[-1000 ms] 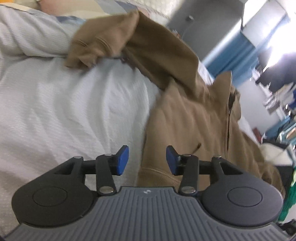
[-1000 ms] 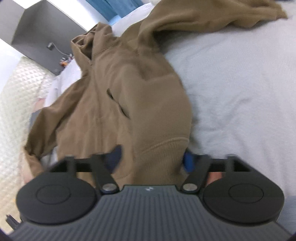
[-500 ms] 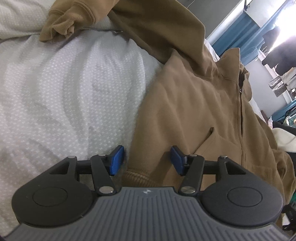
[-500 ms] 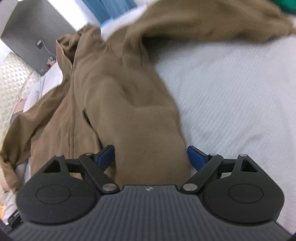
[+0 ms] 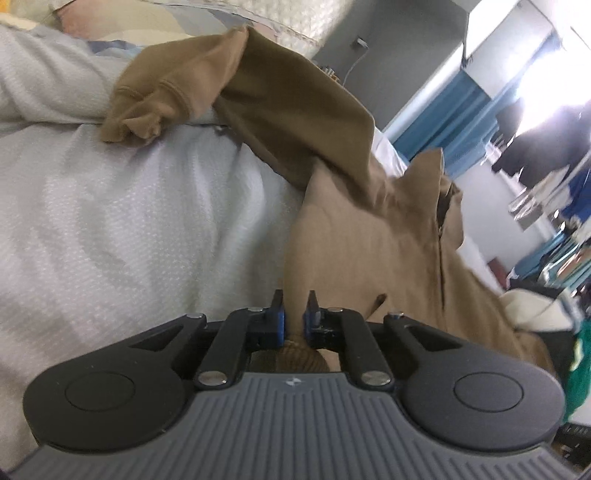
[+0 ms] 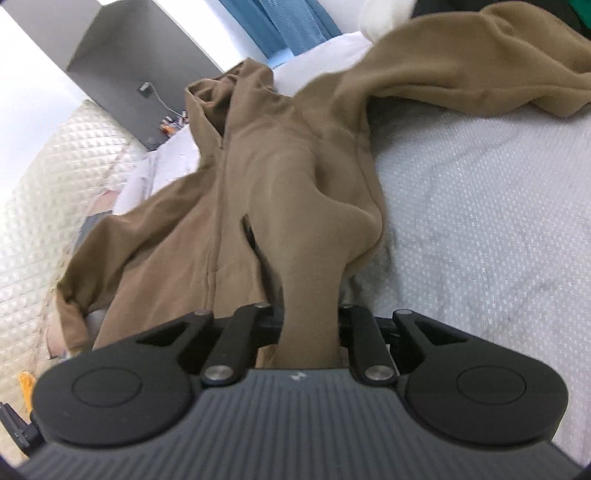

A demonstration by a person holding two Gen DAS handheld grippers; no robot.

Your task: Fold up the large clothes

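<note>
A brown zip hoodie (image 5: 369, 240) lies front up on a white bed sheet (image 5: 129, 221). My left gripper (image 5: 295, 306) is closing its jaws tight on the hoodie's bottom hem at one corner, with ribbed fabric pinched between the blue pads. One sleeve runs up to a crumpled cuff (image 5: 147, 107). In the right wrist view the hoodie (image 6: 288, 177) stretches away from my right gripper (image 6: 309, 321). Its jaws are closing on a bunched ridge of the hem, which hides the pads. The other sleeve (image 6: 461, 62) trails to the upper right.
The sheet (image 6: 480, 221) lies bare right of the hoodie. A quilted headboard (image 6: 44, 184) stands at the left, pillows (image 5: 110, 22) at the bed's far end. Blue curtains (image 5: 443, 107) hang by a bright window. A green garment (image 5: 576, 369) and clutter sit beyond the bed's edge.
Both grippers stood open around the hoodie's hem; now both have closed on it. The fabric has lifted into a ridge at the right gripper.
</note>
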